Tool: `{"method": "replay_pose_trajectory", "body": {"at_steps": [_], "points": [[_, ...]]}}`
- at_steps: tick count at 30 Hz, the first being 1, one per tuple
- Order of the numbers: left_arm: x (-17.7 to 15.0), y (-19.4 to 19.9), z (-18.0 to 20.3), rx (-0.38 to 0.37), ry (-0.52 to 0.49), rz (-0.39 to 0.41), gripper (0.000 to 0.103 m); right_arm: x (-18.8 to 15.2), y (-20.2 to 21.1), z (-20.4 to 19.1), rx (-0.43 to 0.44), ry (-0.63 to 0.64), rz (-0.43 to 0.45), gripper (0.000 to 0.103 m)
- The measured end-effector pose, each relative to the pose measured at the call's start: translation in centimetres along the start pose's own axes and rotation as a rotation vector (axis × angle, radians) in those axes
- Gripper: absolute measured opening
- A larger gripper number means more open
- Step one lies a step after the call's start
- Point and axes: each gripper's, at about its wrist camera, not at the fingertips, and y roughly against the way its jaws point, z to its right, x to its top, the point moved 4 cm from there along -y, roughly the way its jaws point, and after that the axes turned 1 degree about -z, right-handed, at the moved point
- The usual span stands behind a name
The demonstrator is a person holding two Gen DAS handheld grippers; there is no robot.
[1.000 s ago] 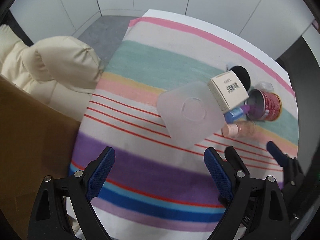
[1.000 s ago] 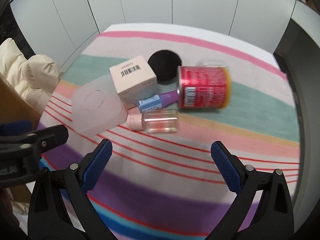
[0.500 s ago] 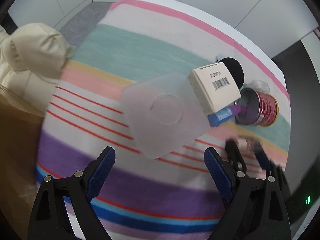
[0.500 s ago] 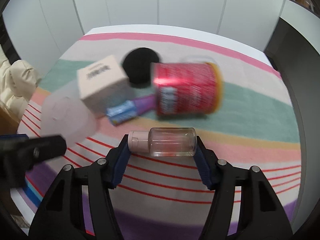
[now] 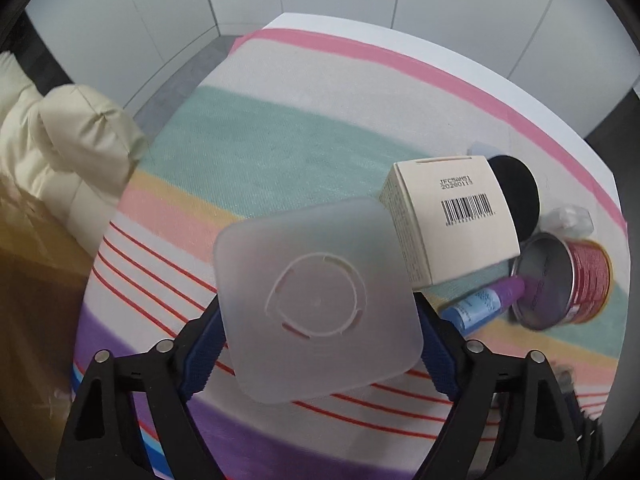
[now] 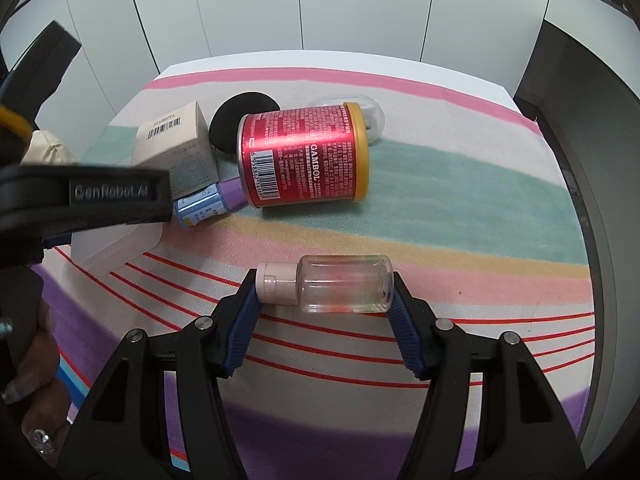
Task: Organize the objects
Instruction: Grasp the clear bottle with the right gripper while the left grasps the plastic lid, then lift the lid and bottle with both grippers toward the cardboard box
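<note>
Frosted translucent plastic fills the middle of your left wrist view: the square container (image 5: 320, 304) lies bottom up on the striped cloth (image 5: 260, 152) that covers the counter, and your left gripper (image 5: 320, 344) straddles it, one blue pad at each side. Its jaws have just been closing with the container between them, but you cannot tell from this view whether the pads press on it yet.

At two o'clock from the container stands the cream carton (image 5: 452, 224), touching its corner. Its top face carries a barcode and the print "JFC50H51" over a date code too small to read surely. Behind the carton sits a black round disc (image 5: 520, 192). At three o'clock lies a small purple and blue tube (image 5: 488, 300), its purple end touching the open mouth of the red can (image 5: 568, 284), which lies on its side.

In your right wrist view the right gripper (image 6: 324, 292) is clamped end to end on the clear bottle (image 6: 340, 288), which lies crosswise, pink cap at nine o'clock, clear base at three o'clock. At twelve o'clock from it the red can (image 6: 304, 156) shows white lettering, "GAMBOL", beside a barcode; the smaller text is unreadable. A clear plastic piece (image 6: 372, 112) shows behind the can. The left gripper's arm crosses at nine o'clock, with raised letters that read "GenRobot AI".
</note>
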Motion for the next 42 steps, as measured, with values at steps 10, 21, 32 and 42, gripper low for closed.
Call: {"method": "replay_pose_trajectory", "body": {"at_steps": [10, 21, 32, 42], "points": [[-1.1, 1.7, 1.3, 0.065, -0.153, 0.057, 0.085, 0.3, 0.5, 1.2, -0.023, -0.046, -0.017, 0.063], [-0.7, 7.5, 1.8, 0.035, -0.287, 0.139, 0.084, 1.9, 3.0, 1.4, -0.034, -0.039, -0.014, 0.063], [-0.1, 14.9, 2.1, -0.024, -0.355, 0.229, 0.084, 3.8, 8.6, 0.0, -0.041, -0.05, -0.004, 0.063], [0.5, 22.1, 1.2, -0.008, -0.355, 0.29, 0.084, 5.9, 15.0, -0.4, -0.053, -0.014, 0.023, 0.063]]}}
